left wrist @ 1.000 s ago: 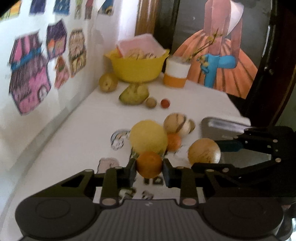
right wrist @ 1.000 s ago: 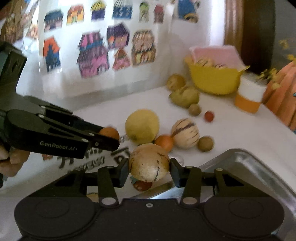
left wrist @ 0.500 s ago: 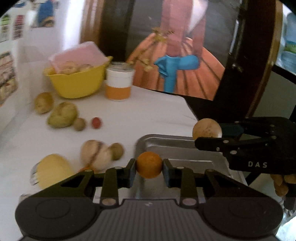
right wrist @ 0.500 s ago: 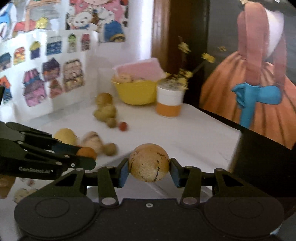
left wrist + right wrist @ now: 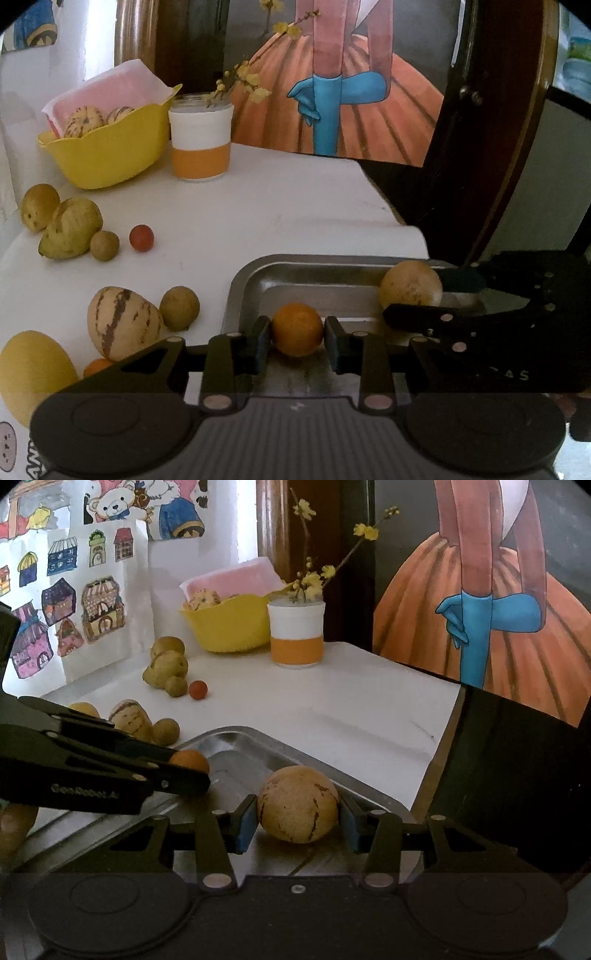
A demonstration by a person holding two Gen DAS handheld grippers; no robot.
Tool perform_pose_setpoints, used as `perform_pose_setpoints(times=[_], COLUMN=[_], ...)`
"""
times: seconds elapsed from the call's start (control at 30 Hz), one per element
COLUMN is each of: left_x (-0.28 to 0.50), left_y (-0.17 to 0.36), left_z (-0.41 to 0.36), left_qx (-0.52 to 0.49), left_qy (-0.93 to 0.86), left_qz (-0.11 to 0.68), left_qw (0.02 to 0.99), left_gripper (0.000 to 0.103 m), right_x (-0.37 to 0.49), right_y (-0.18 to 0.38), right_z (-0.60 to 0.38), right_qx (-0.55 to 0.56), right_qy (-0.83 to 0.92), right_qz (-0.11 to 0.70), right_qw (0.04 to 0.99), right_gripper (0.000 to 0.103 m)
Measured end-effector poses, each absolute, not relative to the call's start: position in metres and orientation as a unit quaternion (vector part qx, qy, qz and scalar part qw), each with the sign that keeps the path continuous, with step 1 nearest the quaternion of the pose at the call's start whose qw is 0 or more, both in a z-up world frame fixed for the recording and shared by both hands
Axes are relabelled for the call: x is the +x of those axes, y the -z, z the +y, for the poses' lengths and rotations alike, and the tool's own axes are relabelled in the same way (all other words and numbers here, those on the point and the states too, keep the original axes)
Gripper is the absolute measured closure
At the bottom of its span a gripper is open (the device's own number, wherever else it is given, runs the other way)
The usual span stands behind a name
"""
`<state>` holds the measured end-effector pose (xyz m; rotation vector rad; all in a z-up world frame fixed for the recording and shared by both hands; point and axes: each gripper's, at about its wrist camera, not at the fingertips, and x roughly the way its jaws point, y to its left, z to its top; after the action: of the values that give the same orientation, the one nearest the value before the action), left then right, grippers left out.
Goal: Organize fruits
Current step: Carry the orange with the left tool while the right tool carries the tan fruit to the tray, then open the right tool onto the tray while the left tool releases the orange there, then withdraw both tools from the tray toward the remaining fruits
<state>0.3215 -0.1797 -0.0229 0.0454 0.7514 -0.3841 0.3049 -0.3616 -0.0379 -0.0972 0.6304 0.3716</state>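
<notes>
While both reach over the metal tray (image 5: pixel 251 284), the left hand-held gripper (image 5: pixel 297 341) pinches a small orange (image 5: pixel 297 328) and the right hand-held gripper (image 5: pixel 298 821) pinches a tan round fruit (image 5: pixel 298 803); other fruits lie on the white surface (image 5: pixel 295 206).

Soft daylight enters from the upper left behind the yellow bowl (image 5: pixel 107 155), blowing out the wall beside it and leaving the white bench (image 5: pixel 288 206) bright but the dark doorway on the right murky. The steel tray (image 5: pixel 236 746) carries dull reflections and a shadow under the orange (image 5: pixel 297 329). Both views are sharp at centre, bowed by fisheye distortion, with black vignetted corners.
</notes>
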Motion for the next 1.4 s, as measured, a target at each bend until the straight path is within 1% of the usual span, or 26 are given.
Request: perform_pose_setpoints(times=[0.17,0.2,0.27,0.33,0.37,0.43,0.47,0.5,0.53,0.57,0.63,0.7,0.83,0.9,1.03,1.2,1.4], left_x=[0.323,0.323,0.320,0.317,0.314,0.308,0.305,0.302,0.296,0.290,0.279,0.265,0.234,0.217,0.172,0.124,0.085], left_y=[0.024,0.023,0.020,0.015,0.011,0.003,-0.001,-0.006,-0.012,-0.018,-0.030,-0.041,-0.060,-0.066,-0.066,-0.053,-0.039], left_z=[-0.177,-0.176,-0.174,-0.170,-0.168,-0.163,-0.160,-0.157,-0.152,-0.148,-0.139,-0.129,-0.111,-0.104,-0.092,-0.082,-0.063], left_qx=[0.017,0.016,0.007,-0.012,-0.023,-0.034,-0.038,-0.041,-0.046,-0.051,-0.059,-0.064,-0.070,-0.069,-0.055,-0.042,-0.031], left_qy=[0.181,0.180,0.179,0.179,0.177,0.176,0.175,0.173,0.168,0.162,0.149,0.140,0.138,0.138,0.141,0.146,0.147], left_qz=[0.369,0.369,0.369,0.365,0.360,0.349,0.345,0.340,0.331,0.320,0.300,0.285,0.263,0.256,0.241,0.246,0.268], left_qw=[0.911,0.912,0.912,0.913,0.916,0.920,0.921,0.924,0.927,0.932,0.940,0.946,0.952,0.954,0.958,0.957,0.952], left_gripper=[0.067,0.065,0.059,0.044,0.041,0.035,0.033,0.028,0.020,0.017,0.005,0.002,0.001,0.001,0.000,0.000,0.000], right_x=[0.306,0.305,0.302,0.298,0.294,0.286,0.281,0.277,0.271,0.265,0.251,0.235,0.202,0.184,0.145,0.095,0.050], right_y=[0.038,0.038,0.035,0.029,0.025,0.016,0.011,0.006,0.000,-0.006,-0.018,-0.030,-0.051,-0.058,-0.060,-0.050,-0.032], right_z=[-0.361,-0.361,-0.361,-0.362,-0.364,-0.368,-0.370,-0.372,-0.373,-0.373,-0.373,-0.369,-0.360,-0.353,-0.341,-0.326,-0.308], right_qx=[-0.040,-0.040,-0.043,-0.040,-0.037,-0.035,-0.035,-0.034,-0.033,-0.032,-0.032,-0.036,-0.027,-0.024,-0.009,0.007,0.019], right_qy=[-0.179,-0.178,-0.174,-0.169,-0.167,-0.162,-0.158,-0.154,-0.151,-0.149,-0.148,-0.144,-0.148,-0.145,-0.136,-0.119,-0.112], right_qz=[0.299,0.295,0.289,0.278,0.271,0.257,0.250,0.244,0.239,0.233,0.218,0.202,0.180,0.172,0.163,0.173,0.215], right_qw=[0.936,0.938,0.941,0.945,0.947,0.952,0.955,0.957,0.959,0.960,0.964,0.968,0.972,0.974,0.977,0.978,0.970], right_gripper=[0.054,0.053,0.049,0.042,0.040,0.032,0.030,0.027,0.024,0.022,0.016,0.011,0.003,0.001,0.001,0.001,0.001])
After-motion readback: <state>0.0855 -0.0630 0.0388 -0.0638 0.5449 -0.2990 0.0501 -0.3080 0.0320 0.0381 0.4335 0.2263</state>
